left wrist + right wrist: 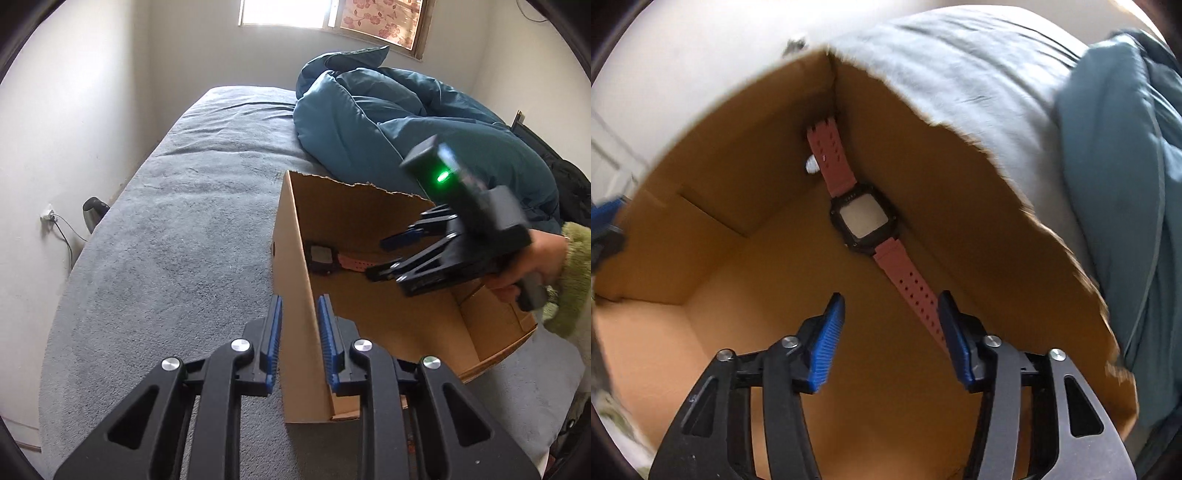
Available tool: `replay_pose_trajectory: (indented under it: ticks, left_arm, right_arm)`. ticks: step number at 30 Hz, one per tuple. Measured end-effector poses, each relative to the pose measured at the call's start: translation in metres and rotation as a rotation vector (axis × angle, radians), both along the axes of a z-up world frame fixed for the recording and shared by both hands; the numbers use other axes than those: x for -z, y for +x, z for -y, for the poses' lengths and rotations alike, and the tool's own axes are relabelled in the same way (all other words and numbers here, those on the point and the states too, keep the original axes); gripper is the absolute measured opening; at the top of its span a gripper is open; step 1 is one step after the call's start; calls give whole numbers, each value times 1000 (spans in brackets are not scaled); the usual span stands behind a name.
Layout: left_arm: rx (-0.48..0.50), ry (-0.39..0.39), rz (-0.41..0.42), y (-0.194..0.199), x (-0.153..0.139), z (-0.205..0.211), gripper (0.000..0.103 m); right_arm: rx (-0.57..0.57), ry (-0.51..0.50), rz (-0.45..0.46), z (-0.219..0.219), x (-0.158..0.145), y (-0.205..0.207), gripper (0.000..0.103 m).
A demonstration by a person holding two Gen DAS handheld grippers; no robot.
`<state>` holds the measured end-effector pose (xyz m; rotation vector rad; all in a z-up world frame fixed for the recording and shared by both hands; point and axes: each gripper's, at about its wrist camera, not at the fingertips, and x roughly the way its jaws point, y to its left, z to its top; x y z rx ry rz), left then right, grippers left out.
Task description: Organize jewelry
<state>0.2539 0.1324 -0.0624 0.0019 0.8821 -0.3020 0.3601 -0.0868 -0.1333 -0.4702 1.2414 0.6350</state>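
A watch (865, 218) with a pink strap is lying inside the box (295, 258), along its far wall. It is judged already put away; no other jewelry is being shown. The right gripper (892, 339) is being held open above it, gripping nothing. The box wall is being straddled by the left gripper (300, 343), fingers apparently not pressing. No writing is readable.

The left wrist view looks down along its fingers (275, 332) across the bed (166, 221) at the cardboard box (295, 295) from just outside. The right wrist view — somewhat blurred — peers steeply into that box (738, 166), close. Both share its interior.
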Motion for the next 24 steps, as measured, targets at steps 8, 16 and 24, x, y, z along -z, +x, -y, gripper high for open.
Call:
replay_pose_trajectory:
  ticks: [8, 16, 24]
  left_arm:
    - [-26, -54, -6, 0, 6, -4, 19]
    - [-35, -79, -40, 2, 12, -4, 18]
    - [-37, -64, -70, 1, 19, 0, 18]
  right_arm:
    - [49, 20, -11, 2, 29, 19, 41]
    - [58, -37, -71, 10, 27, 27, 18]
    - [70, -208, -62, 21, 25, 22, 2]
